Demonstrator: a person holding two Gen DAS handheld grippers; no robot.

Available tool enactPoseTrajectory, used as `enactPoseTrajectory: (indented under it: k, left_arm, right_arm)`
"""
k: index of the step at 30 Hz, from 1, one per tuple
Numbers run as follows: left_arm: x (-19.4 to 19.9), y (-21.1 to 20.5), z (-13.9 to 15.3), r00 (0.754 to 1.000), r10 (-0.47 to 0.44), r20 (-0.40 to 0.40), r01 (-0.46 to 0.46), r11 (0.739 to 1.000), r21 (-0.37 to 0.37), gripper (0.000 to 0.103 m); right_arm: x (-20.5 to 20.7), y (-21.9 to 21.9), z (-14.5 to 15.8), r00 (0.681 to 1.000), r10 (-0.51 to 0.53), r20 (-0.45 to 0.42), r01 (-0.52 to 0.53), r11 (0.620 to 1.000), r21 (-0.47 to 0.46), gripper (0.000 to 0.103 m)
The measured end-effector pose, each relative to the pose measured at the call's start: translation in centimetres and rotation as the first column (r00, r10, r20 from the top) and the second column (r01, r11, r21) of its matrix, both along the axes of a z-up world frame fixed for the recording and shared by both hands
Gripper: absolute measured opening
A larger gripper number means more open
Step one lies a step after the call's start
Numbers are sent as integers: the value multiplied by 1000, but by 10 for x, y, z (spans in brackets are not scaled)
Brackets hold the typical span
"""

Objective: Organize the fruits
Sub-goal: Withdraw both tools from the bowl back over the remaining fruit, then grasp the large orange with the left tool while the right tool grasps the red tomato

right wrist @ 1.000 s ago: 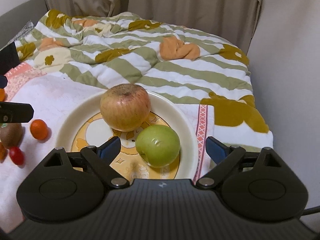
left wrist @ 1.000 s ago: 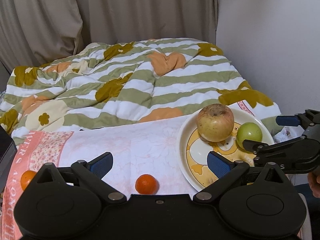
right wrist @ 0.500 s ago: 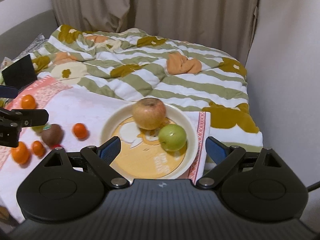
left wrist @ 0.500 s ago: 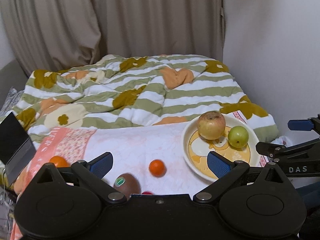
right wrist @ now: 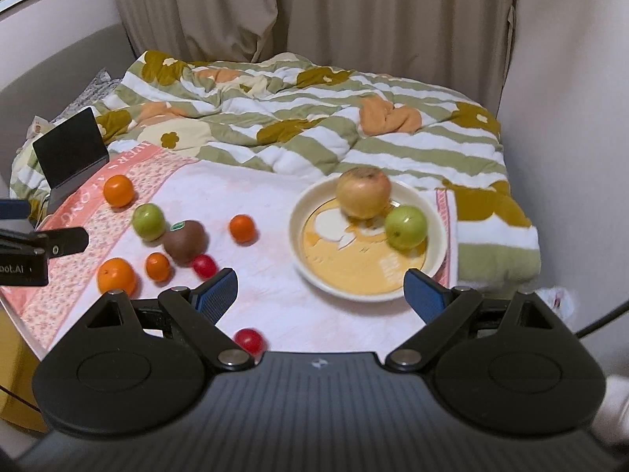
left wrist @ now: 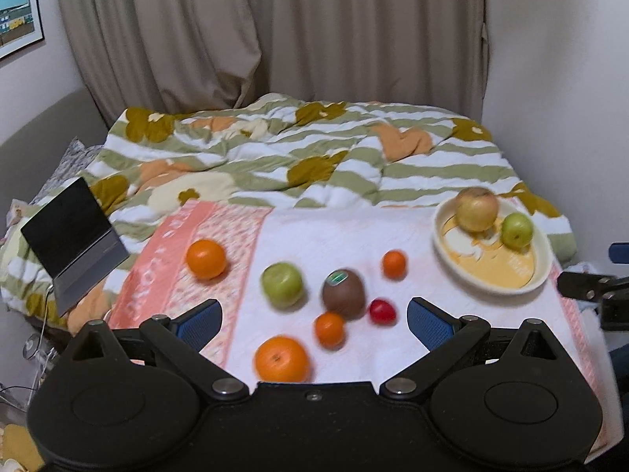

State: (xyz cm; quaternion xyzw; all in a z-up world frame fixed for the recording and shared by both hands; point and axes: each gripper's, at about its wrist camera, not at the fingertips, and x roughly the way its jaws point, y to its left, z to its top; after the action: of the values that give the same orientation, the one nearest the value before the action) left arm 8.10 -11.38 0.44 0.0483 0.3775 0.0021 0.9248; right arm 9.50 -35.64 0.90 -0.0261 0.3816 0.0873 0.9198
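A cream plate (right wrist: 436,251) (left wrist: 544,259) on the white and pink towel holds a large reddish apple (right wrist: 363,192) (left wrist: 476,209) and a small green apple (right wrist: 405,227) (left wrist: 517,229). Loose on the towel to its left lie a green apple (left wrist: 282,284) (right wrist: 148,221), a brown kiwi (left wrist: 343,294) (right wrist: 184,242), several oranges (left wrist: 281,358) (right wrist: 116,275) and red tomatoes (left wrist: 382,310) (right wrist: 204,265). My left gripper (left wrist: 313,318) hangs open above the near fruits. My right gripper (right wrist: 320,289) is open too, in front of the plate, holding nothing.
A striped flowered quilt (left wrist: 314,157) covers the bed behind the towel. A dark tablet (left wrist: 74,236) leans at the left. Curtains and a wall close the back and right. One more red tomato (right wrist: 249,340) lies near the towel's front edge.
Both grippers have pulled back and up from the plate, so the whole towel with the loose fruits has come into view. Both stay open; no fruit has moved.
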Motion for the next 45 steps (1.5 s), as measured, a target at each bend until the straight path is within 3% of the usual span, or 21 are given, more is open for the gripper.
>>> enactPoseTrajectory:
  k: [10, 20, 30, 40, 42, 45]
  left_arm:
    - [-16, 58, -38, 998, -66, 2, 66, 998, -21, 102]
    - [-5, 83, -88, 987, -161, 19, 162, 986, -31, 100]
    - [18, 72, -127, 972, -235, -12, 234, 971, -42, 87]
    - [33, 65, -141, 972, -232, -38, 230, 972, -49, 75]
    - [35, 64, -143, 973, -228, -40, 226, 973, -47, 66]
    - [35, 63, -144, 971, -234, -39, 232, 971, -52, 64]
  right_arm:
    - [-26, 48, -33, 994, -100, -41, 101, 995, 3, 103]
    - [-38, 79, -84, 973, -226, -44, 226, 974, 6, 103]
    - [-28, 84, -125, 959, -281, -44, 281, 960, -3, 101]
    - [-15, 83, -138, 958, -280, -55, 280, 960, 0, 96]
    - [-12, 83, -141, 959, -279, -59, 279, 960, 2, 92]
    - [-8, 82, -143, 959, -276, -64, 277, 961, 7, 87]
